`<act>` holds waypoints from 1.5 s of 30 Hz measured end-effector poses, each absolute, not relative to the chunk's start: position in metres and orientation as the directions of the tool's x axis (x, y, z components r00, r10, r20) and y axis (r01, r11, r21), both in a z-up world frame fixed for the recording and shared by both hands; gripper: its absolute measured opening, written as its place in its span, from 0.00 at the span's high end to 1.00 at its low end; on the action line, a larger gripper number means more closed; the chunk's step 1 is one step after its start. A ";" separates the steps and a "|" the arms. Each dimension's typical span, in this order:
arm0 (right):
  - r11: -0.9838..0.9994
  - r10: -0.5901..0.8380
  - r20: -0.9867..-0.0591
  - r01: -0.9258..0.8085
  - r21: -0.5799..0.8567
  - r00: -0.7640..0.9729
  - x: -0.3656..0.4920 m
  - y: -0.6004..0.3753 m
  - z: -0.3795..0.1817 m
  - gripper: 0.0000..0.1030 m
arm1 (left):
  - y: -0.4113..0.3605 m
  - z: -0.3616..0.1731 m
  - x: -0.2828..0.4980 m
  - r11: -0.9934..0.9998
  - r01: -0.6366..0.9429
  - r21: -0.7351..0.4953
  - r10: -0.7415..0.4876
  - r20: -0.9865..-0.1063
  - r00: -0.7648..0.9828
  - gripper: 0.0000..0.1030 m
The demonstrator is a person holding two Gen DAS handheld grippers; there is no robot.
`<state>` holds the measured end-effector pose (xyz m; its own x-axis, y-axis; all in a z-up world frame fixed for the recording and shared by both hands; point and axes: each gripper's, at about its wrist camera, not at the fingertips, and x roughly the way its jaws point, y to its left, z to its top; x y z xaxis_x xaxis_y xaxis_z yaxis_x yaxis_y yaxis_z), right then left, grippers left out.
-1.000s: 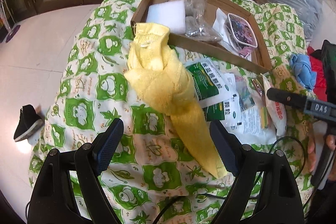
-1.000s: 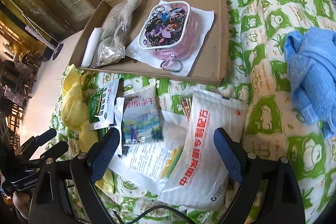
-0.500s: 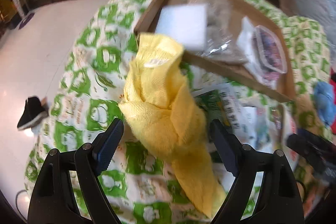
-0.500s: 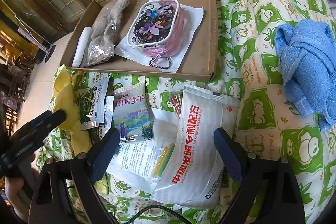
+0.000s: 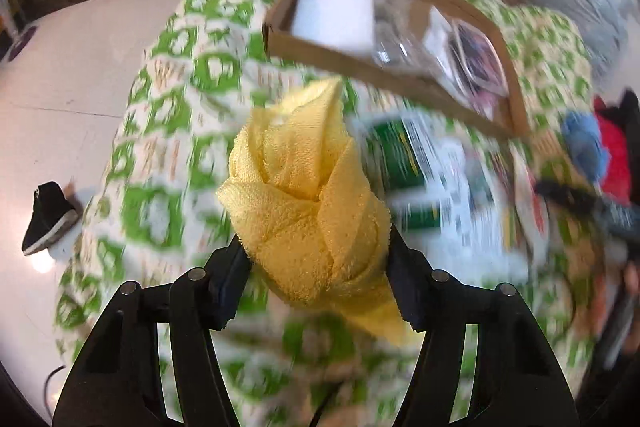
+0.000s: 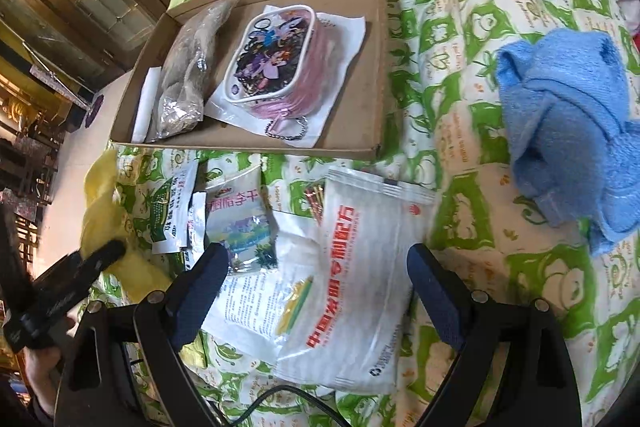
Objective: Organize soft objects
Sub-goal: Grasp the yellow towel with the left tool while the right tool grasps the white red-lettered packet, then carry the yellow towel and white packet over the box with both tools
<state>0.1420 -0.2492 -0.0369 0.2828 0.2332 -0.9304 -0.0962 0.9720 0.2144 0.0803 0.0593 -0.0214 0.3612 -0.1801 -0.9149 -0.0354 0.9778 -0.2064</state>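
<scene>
A knotted yellow towel sits between the jaws of my left gripper. The jaws are closing and both pads touch the towel's sides; it stays sharp while the bedspread behind it blurs. In the right wrist view the same yellow towel shows at the left edge of the bed. A crumpled blue towel lies on the green-and-white bedspread to the right. My right gripper stands open over a white printed packet, gripping nothing.
A shallow cardboard tray at the back holds a cartoon-print pouch, a clear bag and a white foam block. Several packets lie in front of it. A black shoe lies on the floor left of the bed.
My left gripper moved in over the yellow towel and its jaws narrowed from wide apart onto the towel's sides. The right gripper stayed open and almost still.
</scene>
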 end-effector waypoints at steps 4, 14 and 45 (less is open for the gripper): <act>0.981 0.192 -0.951 -0.081 0.177 0.244 0.138 -0.251 -0.047 0.11 | 0.062 -0.022 0.055 0.976 -0.002 -0.220 -0.203 -0.906 0.371 0.39; 0.992 0.125 -0.958 -0.067 0.111 0.260 0.128 -0.256 -0.056 0.45 | 0.047 -0.052 0.057 0.982 0.032 -0.189 -0.188 -0.915 0.356 0.39; 0.958 0.184 -0.941 -0.264 0.108 0.282 0.097 -0.203 -0.060 0.51 | 0.053 -0.057 0.059 0.969 -0.068 -0.237 -0.187 -0.888 0.420 0.38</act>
<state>0.0967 -0.2029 -0.0596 0.2821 0.1843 -0.9415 -0.2643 0.9583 0.1084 0.0590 0.0531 -0.0567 0.4202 -0.1874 -0.8879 -0.0677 0.9692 -0.2367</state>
